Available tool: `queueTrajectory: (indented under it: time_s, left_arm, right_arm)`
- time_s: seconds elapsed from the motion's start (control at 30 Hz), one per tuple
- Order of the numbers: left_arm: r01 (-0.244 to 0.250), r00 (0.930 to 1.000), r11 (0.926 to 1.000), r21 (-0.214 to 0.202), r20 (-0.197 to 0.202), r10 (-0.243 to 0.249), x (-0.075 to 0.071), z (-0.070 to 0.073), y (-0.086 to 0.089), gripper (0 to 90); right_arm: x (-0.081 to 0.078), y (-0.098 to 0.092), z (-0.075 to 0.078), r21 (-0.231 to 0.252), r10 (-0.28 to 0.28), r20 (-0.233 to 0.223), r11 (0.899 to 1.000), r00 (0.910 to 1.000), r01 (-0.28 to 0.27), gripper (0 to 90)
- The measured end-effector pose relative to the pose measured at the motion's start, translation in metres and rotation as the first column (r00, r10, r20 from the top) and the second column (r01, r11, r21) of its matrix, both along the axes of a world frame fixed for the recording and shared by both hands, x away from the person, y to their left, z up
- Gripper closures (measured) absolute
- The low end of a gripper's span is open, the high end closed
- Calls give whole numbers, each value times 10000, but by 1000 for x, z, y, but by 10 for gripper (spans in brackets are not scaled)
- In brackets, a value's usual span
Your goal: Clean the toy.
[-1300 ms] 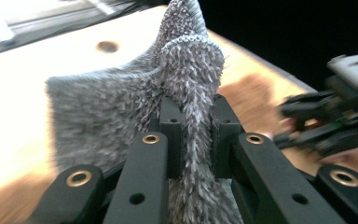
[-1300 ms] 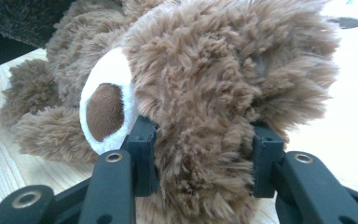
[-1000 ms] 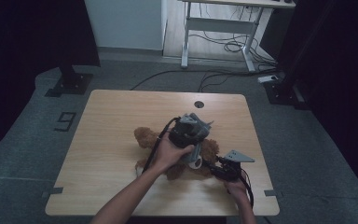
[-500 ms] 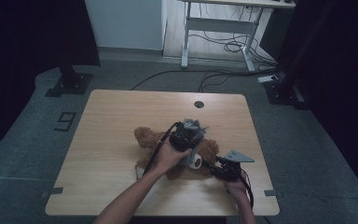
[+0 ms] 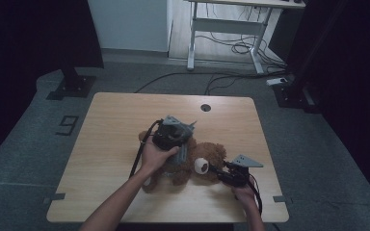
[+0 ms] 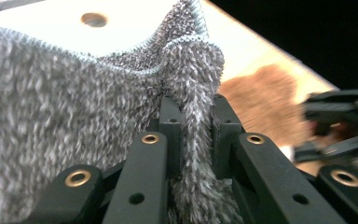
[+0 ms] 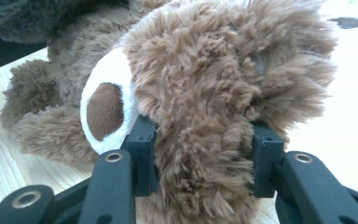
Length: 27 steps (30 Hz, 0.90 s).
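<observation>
The wooden bench [image 5: 106,144] carried a brown teddy bear [image 5: 212,156] lying near its middle, toward the near right, with a grey fuzzy cloth [image 6: 51,116] draped over the bear's left part. The right tool [image 5: 220,174] was clamped on a plush limb of the bear beside the white foot pad [image 7: 103,108], its jaws sunk into the fur on both sides. The left tool [image 5: 173,134], above the bear's body, was pinched shut on a thin fold of the cloth, which stood bunched between its jaws. The biggest risk, as I judged it, was the whole bear sliding or lifting off the bench if the cloth was pulled hard, because only a soft limb anchored it. Next, the cloth could slip free, since the grip held just a narrow ridge near the stitched edge [image 6: 121,63] and the pile was slick. A smaller worry was the right jaws creeping off the squashy fur. Least, the left tool's trailing cable [image 5: 138,156] might snag the bear.
</observation>
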<state>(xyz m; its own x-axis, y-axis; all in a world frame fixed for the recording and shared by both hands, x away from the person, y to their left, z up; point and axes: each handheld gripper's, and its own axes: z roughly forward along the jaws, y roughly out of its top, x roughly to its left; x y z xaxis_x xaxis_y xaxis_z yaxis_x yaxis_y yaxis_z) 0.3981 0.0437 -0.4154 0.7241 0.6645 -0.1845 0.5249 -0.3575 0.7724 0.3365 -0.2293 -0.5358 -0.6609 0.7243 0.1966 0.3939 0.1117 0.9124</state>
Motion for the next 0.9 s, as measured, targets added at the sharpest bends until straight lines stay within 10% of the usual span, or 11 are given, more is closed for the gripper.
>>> queueTrajectory:
  time_s: [0.3, 0.4, 0.5, 0.67, 0.77, 0.9]
  left_arm:
    - [1108, 9936, 9937, 191, -241, -1104, 0, -6, -74, 791]
    - [1142, 9931, 9901, 813, -373, -1115, 5, -24, -84, 792]
    - [1039, 9936, 9927, 606, -505, -1009, 8, -29, -78, 793]
    - [261, 9987, 9894, 1426, -462, -197, 15, -31, -47, 794]
    - [159, 9934, 9991, 384, -1138, -114, 19, -36, -23, 796]
    - [71, 9959, 10000, 18, -907, -69, 14, -30, 1, 796]
  right_arm:
    - [-1, 0, 0, -31, 35, 28, 10000, 10000, -35, 547]
    - [-1, -1, 0, -29, 34, 17, 10000, 10000, -34, 547]
    - [0, -1, -1, -17, 33, -33, 10000, 10000, -33, 546]
    - [-1, -1, -1, -48, 19, -21, 10000, 10000, -19, 546]
    - [-1, 0, 0, -48, 47, 36, 10000, 10000, -47, 546]
    - [0, -1, 0, -61, 52, 37, 10000, 10000, -52, 545]
